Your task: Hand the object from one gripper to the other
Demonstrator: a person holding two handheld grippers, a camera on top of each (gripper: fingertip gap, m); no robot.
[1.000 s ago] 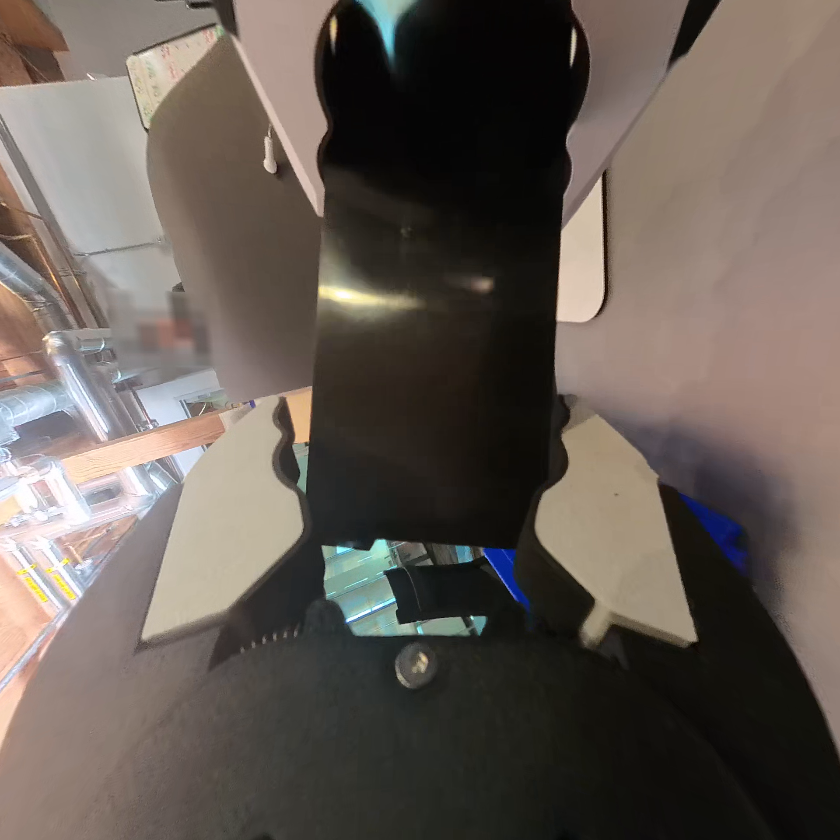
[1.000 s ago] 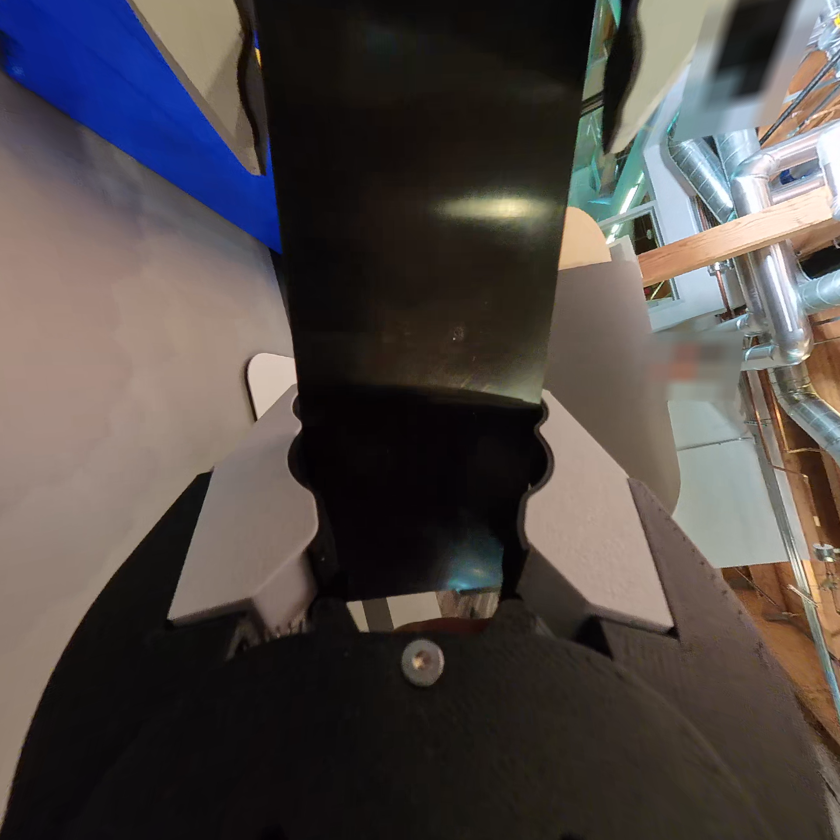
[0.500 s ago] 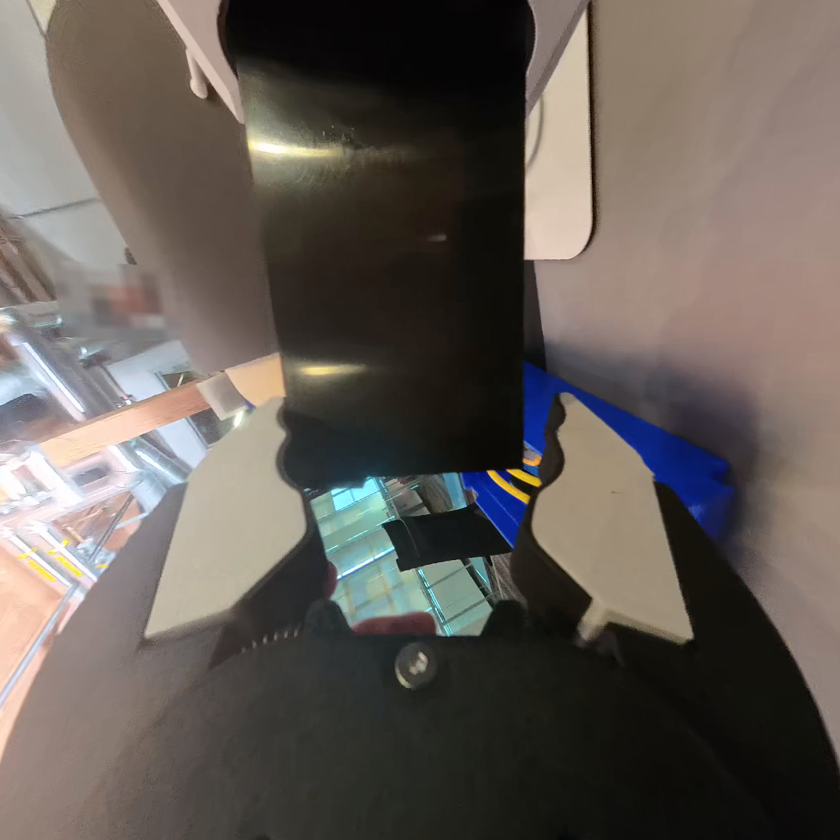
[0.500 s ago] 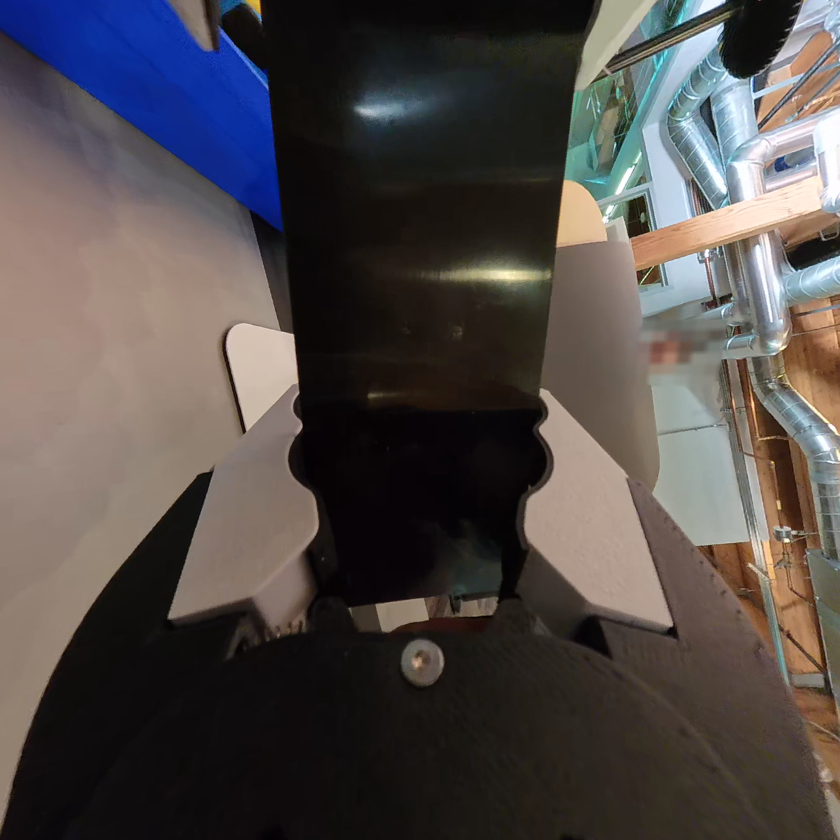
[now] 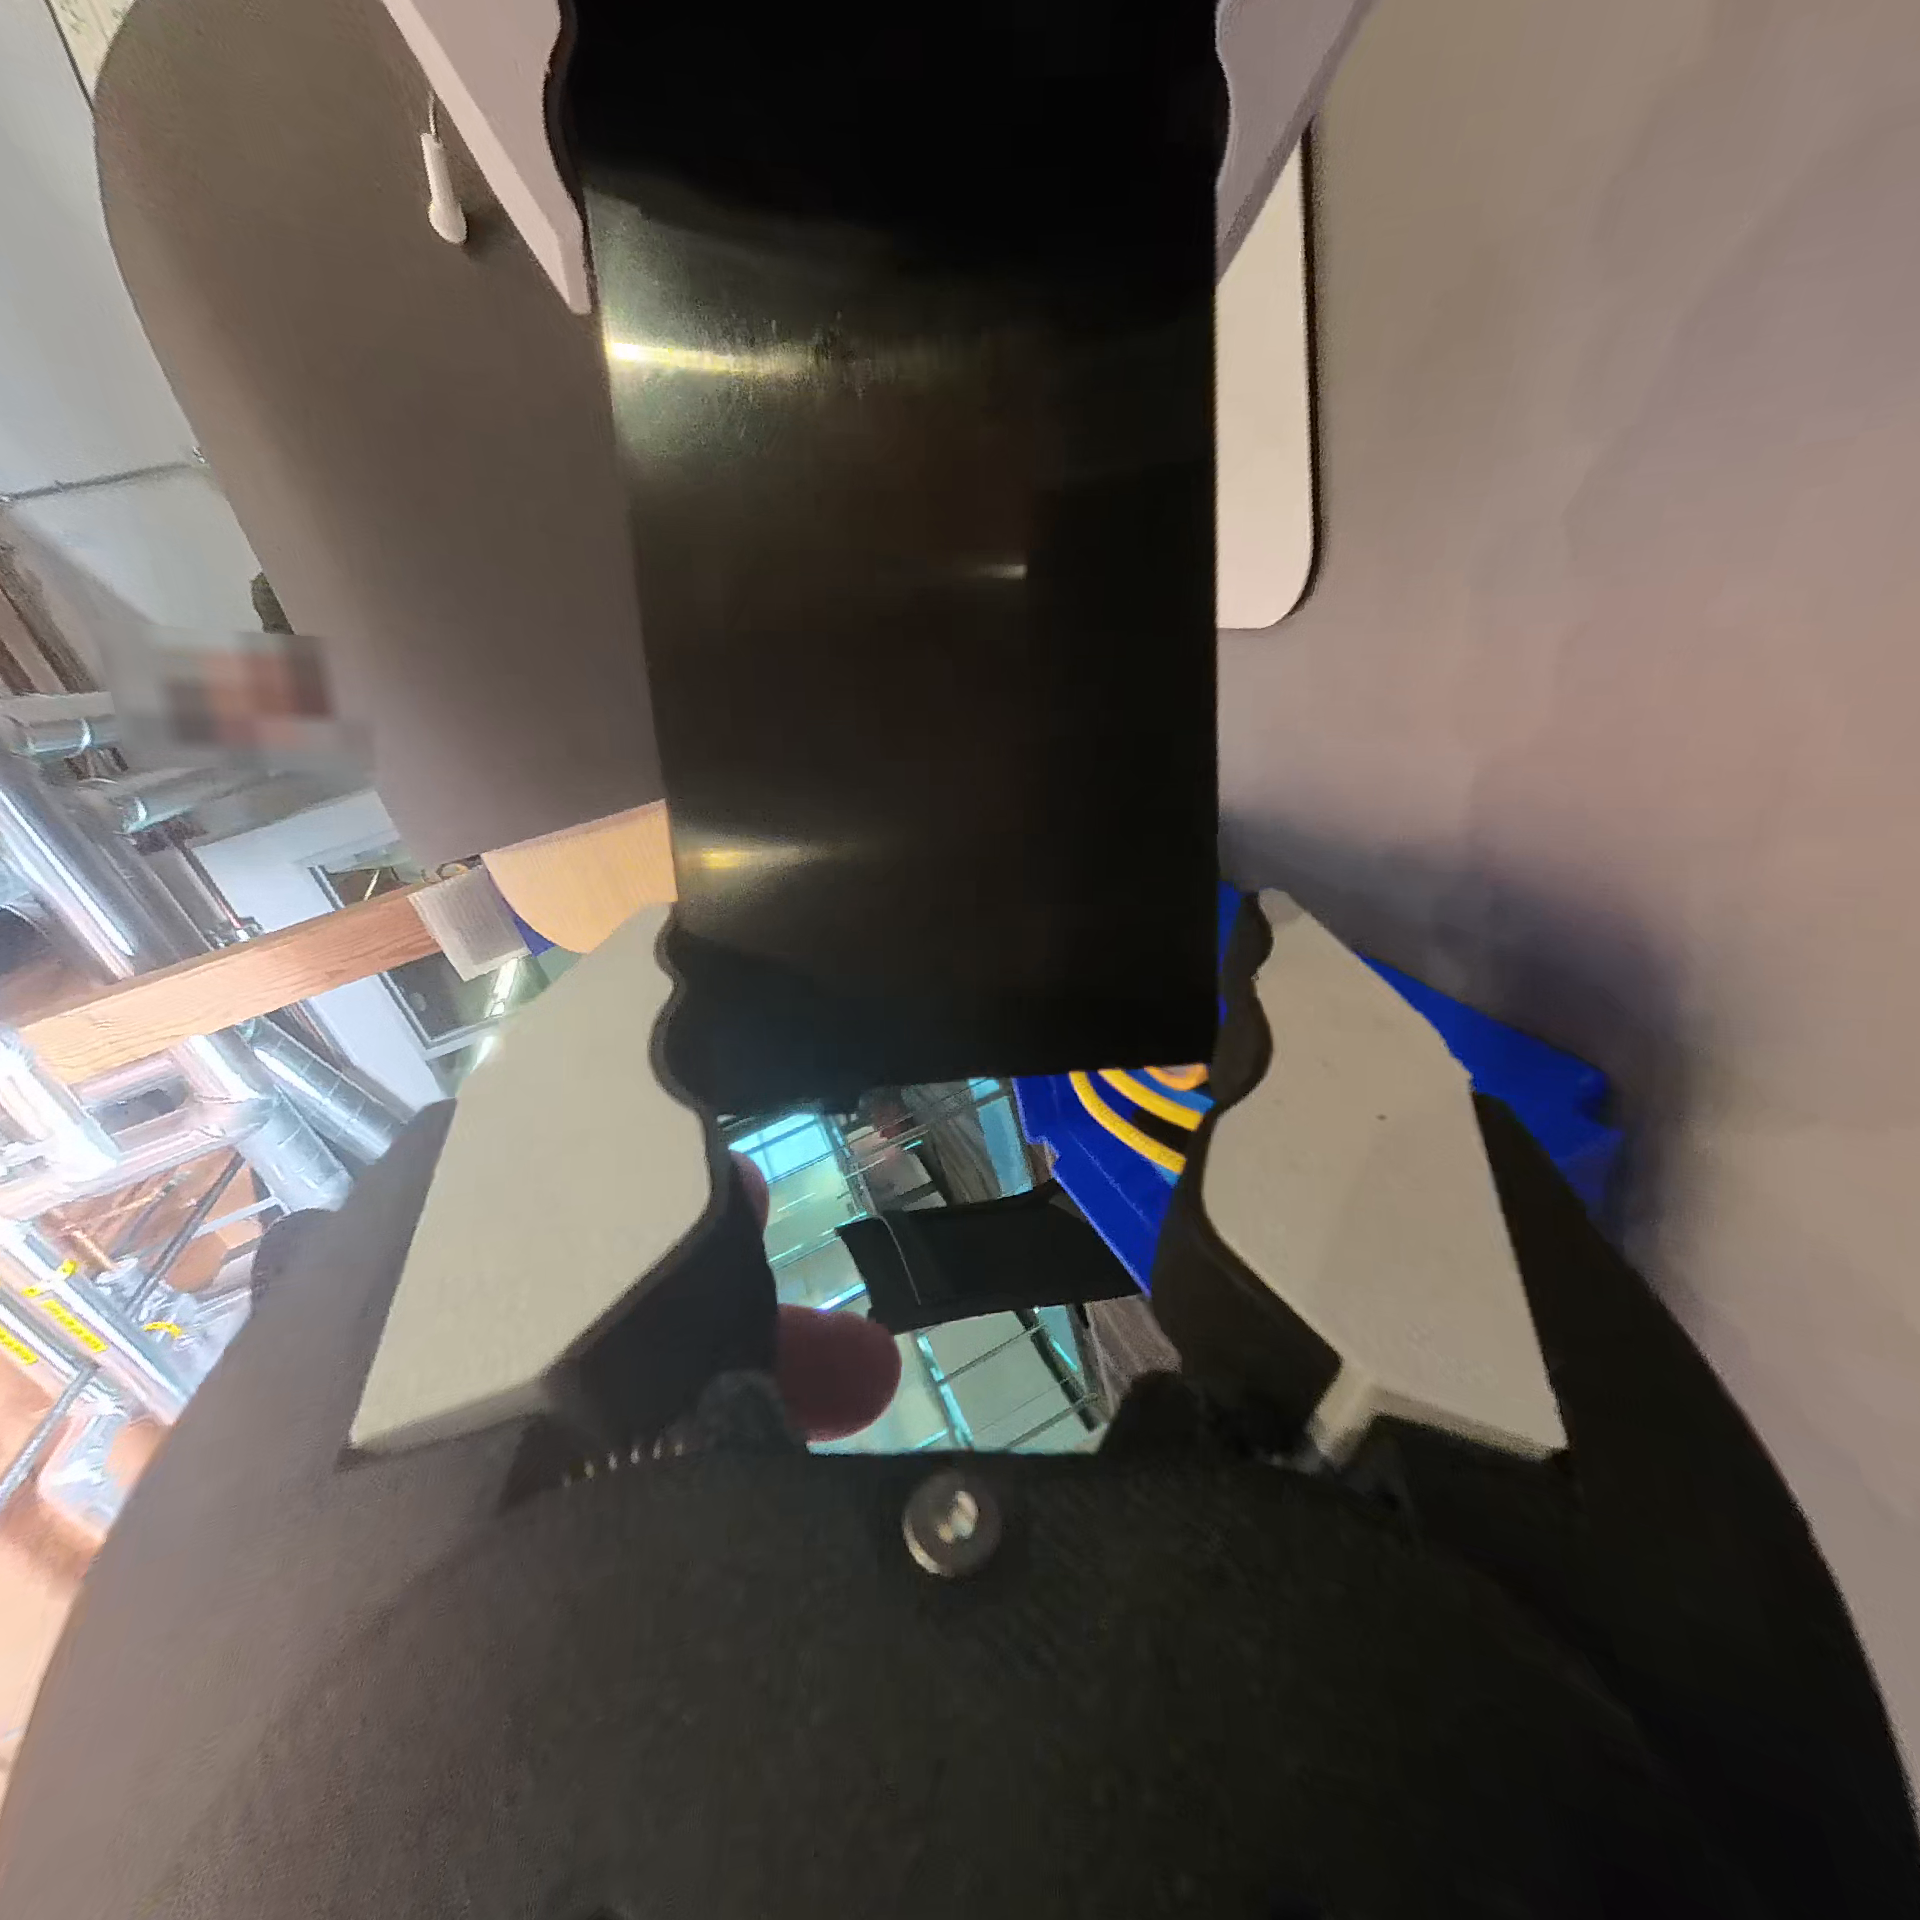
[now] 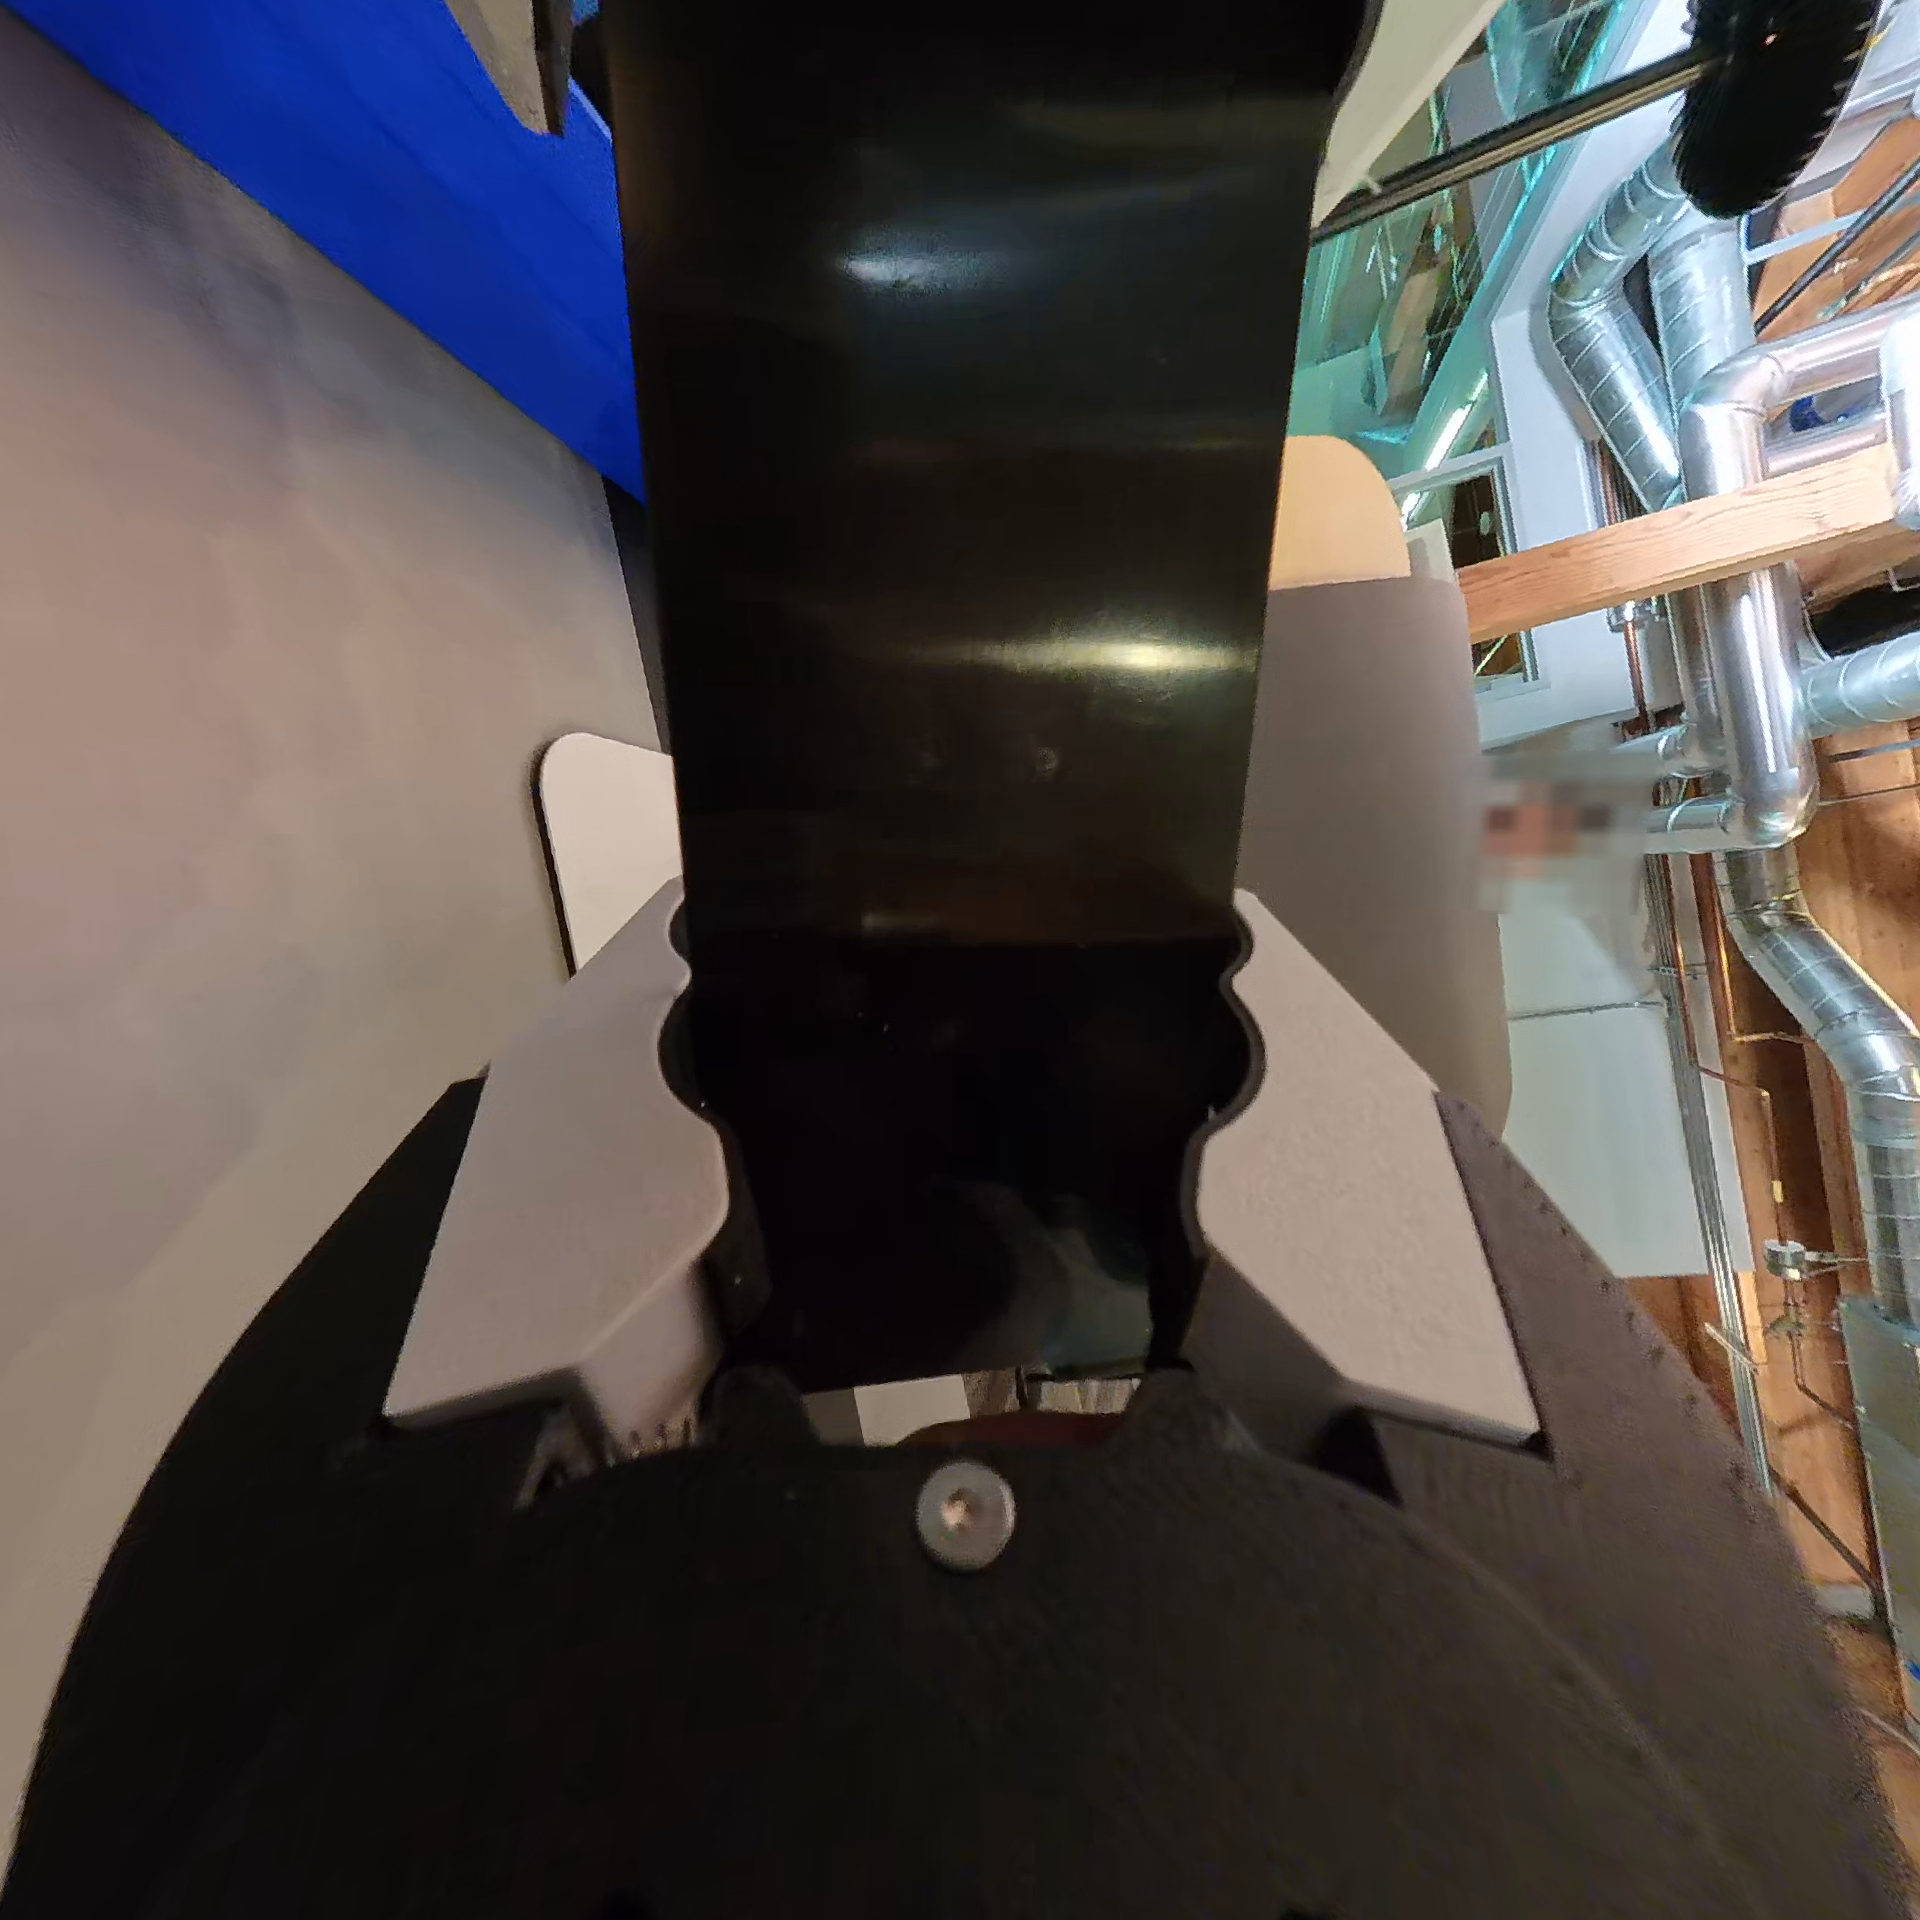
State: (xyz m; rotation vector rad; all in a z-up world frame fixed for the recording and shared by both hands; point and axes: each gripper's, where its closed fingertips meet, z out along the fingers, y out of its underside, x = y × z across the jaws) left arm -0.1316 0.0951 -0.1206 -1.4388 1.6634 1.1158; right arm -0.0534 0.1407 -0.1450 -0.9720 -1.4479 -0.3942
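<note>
A flat, glossy black object (image 5: pixel 914 623) spans between the two grippers. In the right wrist view my right gripper (image 6: pixel 961 914) is shut on one end of the black object (image 6: pixel 956 520), which sits deep between the grey fingers (image 6: pixel 582 1174). In the left wrist view my left gripper (image 5: pixel 956 935) is open. The object's free end lies just between the fingertips, with a small gap at the right finger (image 5: pixel 1351 1195). The right gripper's fingers (image 5: pixel 499 156) show at the top of the left view, and the left gripper's finger (image 6: pixel 520 62) at the top of the right view.
Both views are tilted. A grey tabletop (image 5: pixel 1610 520) (image 6: pixel 260 727) carries a blue box (image 5: pixel 1455 1091) (image 6: pixel 364 208) and a white board (image 5: pixel 1262 416) (image 6: pixel 603 831). A grey chair back (image 5: pixel 364 520) (image 6: pixel 1371 831), metal pipes (image 6: pixel 1745 520) and a wooden beam (image 5: pixel 208 987) lie beyond. Some 10 cm of space lies between my two pairs of fingers.
My left gripper has drawn back along the black object, whose end went from deep between its fingers to the fingertips. The right gripper's hold has not changed.
</note>
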